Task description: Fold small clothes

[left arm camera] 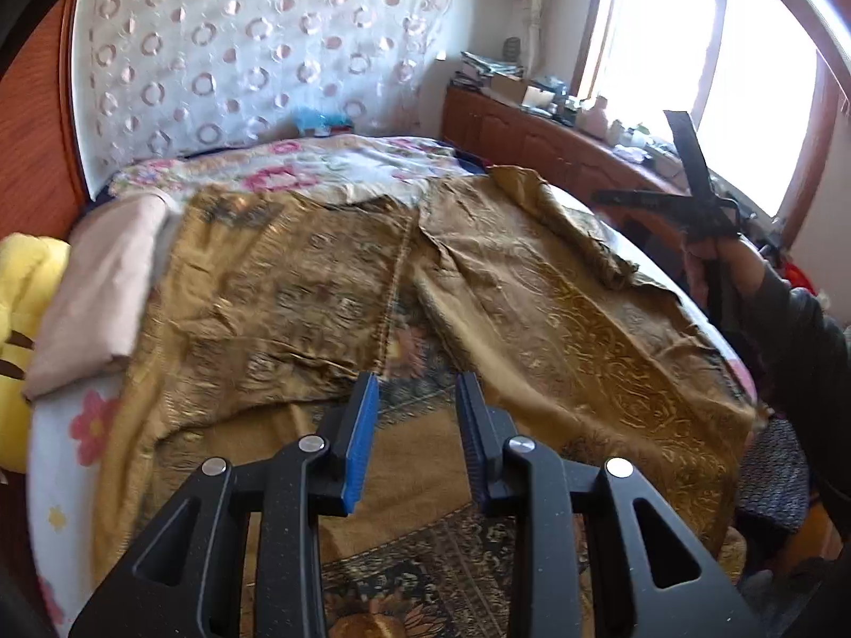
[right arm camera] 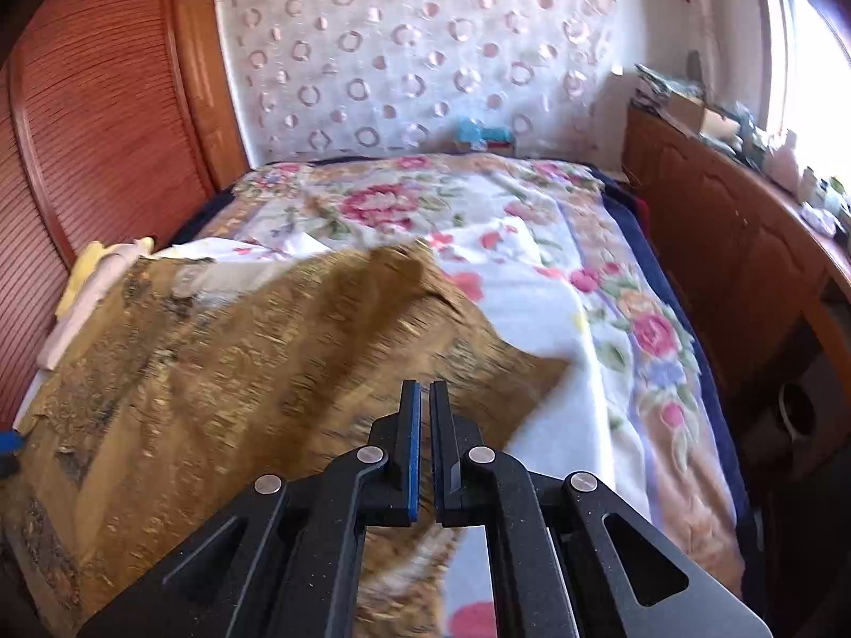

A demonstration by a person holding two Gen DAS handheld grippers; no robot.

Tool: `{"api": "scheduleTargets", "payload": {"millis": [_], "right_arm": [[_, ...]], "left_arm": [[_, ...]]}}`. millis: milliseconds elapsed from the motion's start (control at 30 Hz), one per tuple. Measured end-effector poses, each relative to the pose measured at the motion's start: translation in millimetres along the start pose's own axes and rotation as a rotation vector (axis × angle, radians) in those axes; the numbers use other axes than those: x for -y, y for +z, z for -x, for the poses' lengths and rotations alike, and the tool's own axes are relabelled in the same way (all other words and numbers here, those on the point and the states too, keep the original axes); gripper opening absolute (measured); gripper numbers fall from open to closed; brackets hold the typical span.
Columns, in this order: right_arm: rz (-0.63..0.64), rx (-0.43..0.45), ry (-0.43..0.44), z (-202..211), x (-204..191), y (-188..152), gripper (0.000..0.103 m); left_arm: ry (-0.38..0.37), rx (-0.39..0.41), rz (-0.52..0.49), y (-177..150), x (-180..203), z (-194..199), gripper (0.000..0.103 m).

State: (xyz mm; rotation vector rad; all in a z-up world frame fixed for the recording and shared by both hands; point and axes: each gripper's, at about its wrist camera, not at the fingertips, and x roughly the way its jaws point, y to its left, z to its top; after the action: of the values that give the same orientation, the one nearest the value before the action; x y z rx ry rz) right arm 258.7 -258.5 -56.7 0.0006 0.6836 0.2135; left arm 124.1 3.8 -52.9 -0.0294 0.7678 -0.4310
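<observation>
Left gripper [left arm camera: 417, 404], jaws apart, hovers over the gold cloth [left arm camera: 319, 287]; right gripper [right arm camera: 425, 399], jaws together, apparently pinches its edge. Lift evenly, keeping the fold straight.

A bed [right arm camera: 532, 287] with floral blanket lies ahead; circle-patterned wall [right arm camera: 404, 53] beyond, bright window [left arm camera: 707, 74] and wooden cabinet [right arm camera: 718, 244] right.

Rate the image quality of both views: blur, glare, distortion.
Left wrist view: window blown out white, gold cloth slightly smeared, fisheye bends the edges. Right wrist view: gold cloth heavily motion-blurred, right gripper sharp, window glare at the right edge.
</observation>
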Motion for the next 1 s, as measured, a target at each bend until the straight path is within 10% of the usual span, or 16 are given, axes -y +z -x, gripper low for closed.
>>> {"api": "scheduleTargets", "payload": {"millis": [633,800,933,1000], "right_arm": [[0.056,-0.02,-0.057,-4.5,0.8,-10.6,0.003],[0.018,-0.034,-0.098,-6.3,18.9,-12.6,0.003],[-0.006,-0.047,-0.108,-14.4,22.3,-14.1,0.003],[-0.009,-0.054,-0.116,-16.9,21.3,-14.1,0.003]], "left_arm": [[0.084,-0.091,-0.065,-4.5,-9.5,-27.8,0.03],[0.054,-0.053,-0.138,-3.4,2.6,-18.2,0.004],[0.032,0.01,-0.126,7.2,4.1,-1.8,0.006],[0.061,0.038,-0.124,11.8,5.3,5.3,0.026]]}}
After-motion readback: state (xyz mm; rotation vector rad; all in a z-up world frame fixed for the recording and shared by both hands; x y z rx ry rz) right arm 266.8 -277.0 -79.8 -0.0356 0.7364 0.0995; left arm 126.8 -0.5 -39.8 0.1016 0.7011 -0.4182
